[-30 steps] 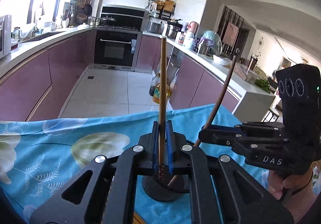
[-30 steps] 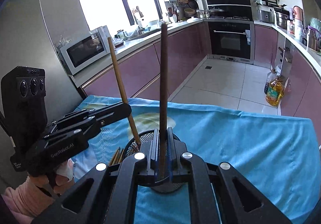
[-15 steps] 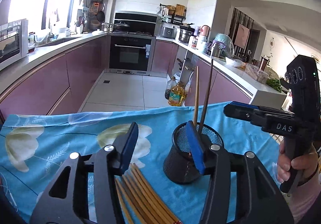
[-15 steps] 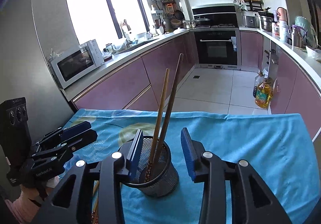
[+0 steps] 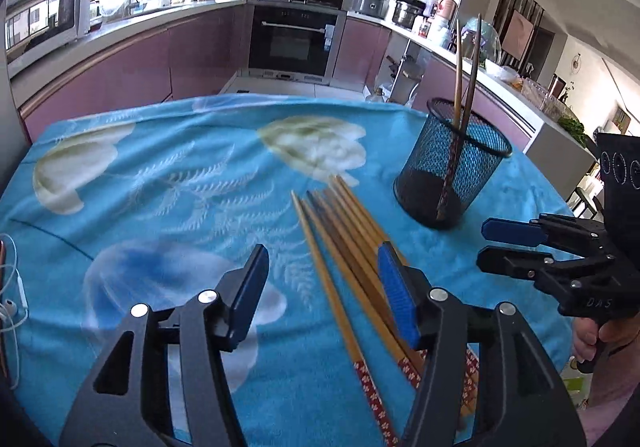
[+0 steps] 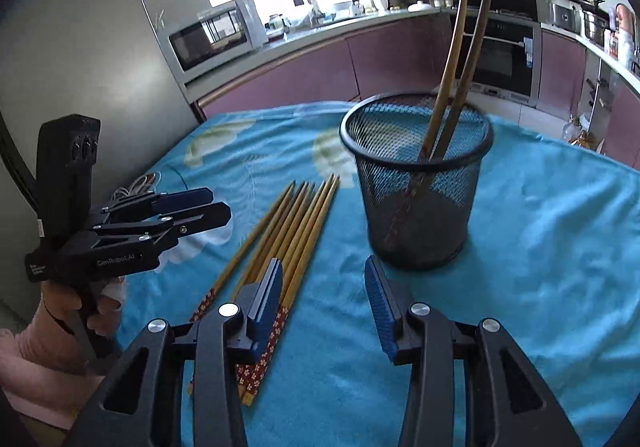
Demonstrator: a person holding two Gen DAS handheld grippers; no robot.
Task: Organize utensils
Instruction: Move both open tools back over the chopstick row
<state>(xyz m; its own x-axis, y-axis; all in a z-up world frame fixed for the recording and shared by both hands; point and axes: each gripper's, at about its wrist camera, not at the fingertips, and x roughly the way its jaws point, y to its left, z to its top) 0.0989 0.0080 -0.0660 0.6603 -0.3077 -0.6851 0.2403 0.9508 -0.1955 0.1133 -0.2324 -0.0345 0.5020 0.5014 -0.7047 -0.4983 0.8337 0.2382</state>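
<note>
Left gripper (image 5: 322,287) and right gripper (image 6: 322,301) level above tablecloth (image 5: 160,207), jaws wide, empty. Mesh cup (image 6: 416,183) at 1 o'clock: two chopsticks (image 6: 452,79). Loose chopsticks (image 6: 288,231), about seven, flat at 11 o'clock.

Left gripper (image 5: 322,295) and right gripper (image 6: 322,299): black angular frames, silver screws, ribbed blue finger pads (image 6: 378,299). White lettering reads "GenRobot.AI" and "DAS". Bare hand (image 6: 76,307), pink sleeve (image 6: 28,363).
</note>
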